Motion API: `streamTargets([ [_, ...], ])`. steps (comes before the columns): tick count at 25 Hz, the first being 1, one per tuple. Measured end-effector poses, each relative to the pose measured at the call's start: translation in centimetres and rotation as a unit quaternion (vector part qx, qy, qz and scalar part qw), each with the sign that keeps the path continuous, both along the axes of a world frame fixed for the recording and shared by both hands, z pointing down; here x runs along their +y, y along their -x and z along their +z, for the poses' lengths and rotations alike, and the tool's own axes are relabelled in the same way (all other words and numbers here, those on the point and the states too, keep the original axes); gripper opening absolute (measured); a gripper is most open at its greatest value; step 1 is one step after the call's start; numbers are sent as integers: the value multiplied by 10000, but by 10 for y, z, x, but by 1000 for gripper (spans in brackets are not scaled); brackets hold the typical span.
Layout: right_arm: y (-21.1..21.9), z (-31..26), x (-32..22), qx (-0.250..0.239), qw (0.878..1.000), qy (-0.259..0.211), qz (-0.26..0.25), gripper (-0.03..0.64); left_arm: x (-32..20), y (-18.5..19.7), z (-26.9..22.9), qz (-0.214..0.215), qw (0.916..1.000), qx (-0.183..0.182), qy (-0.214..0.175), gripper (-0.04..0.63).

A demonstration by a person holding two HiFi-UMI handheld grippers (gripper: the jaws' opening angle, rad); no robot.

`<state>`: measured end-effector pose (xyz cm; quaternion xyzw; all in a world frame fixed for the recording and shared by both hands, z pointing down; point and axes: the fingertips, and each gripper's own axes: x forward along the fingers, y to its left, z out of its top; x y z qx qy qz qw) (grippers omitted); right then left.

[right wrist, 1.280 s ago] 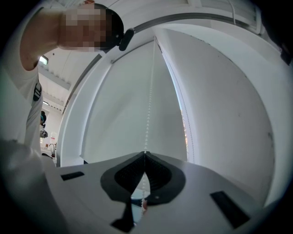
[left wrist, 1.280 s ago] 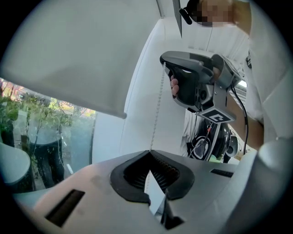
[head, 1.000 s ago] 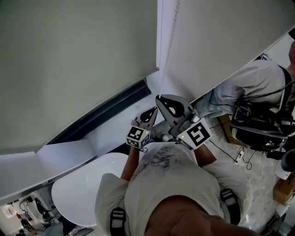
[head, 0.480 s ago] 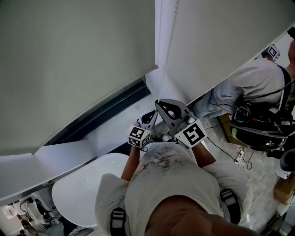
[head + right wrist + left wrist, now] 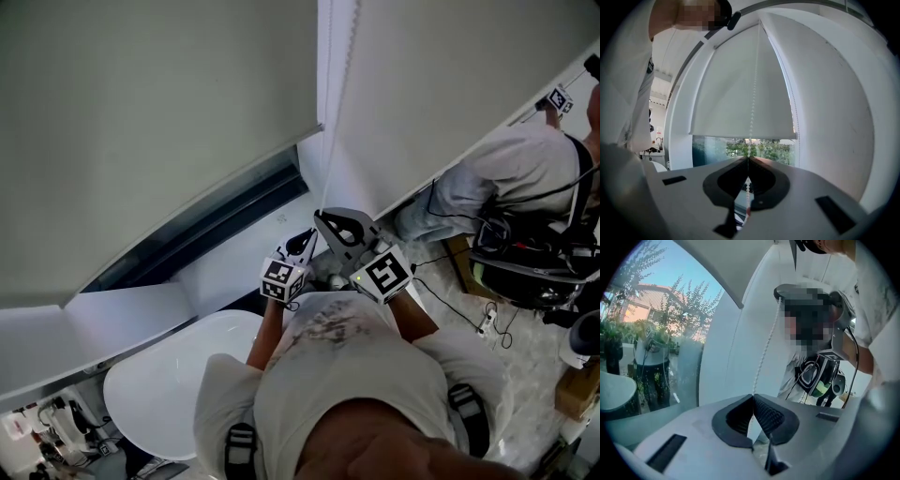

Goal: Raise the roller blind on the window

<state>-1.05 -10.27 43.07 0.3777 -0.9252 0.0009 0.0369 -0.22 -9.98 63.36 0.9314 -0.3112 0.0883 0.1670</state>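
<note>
The grey roller blind covers most of the left window, and its bottom bar hangs above a strip of bare glass. A white bead chain drops down beside the blind's right edge. My left gripper and right gripper sit close together at the chain's lower end. In the left gripper view the left gripper is shut on the bead chain, which runs up from its pads. The right gripper is also shut on the bead chain, in front of the blind.
A second blind hangs to the right. Another person sits at the right, with cables and gear on the floor. A white round tabletop lies below left, next to the white sill. Greenery shows through the glass.
Both grippers have moved down together with the chain held between their jaws. The left blind's bottom edge has risen a little, baring more glass.
</note>
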Motion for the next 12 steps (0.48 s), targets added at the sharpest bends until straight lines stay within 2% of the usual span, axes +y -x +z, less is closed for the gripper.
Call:
streamTargets([
  [5, 1, 1, -3, 26, 10000, -40, -42, 61, 0, 18, -41, -173, 9993, 275, -184, 9],
  [7, 0, 1, -4, 66, 10000, 24, -35, 61, 1, 24, -73, -182, 9983, 409, -365, 12],
  [10, 1, -6, -4, 36, 10000, -68, -43, 61, 5, 29, -130, -142, 9956, 596, -714, 67],
  [12, 1, -7, -5, 39, 9999, -122, -63, 61, 5, 31, -169, -134, 9921, 771, -982, 74],
])
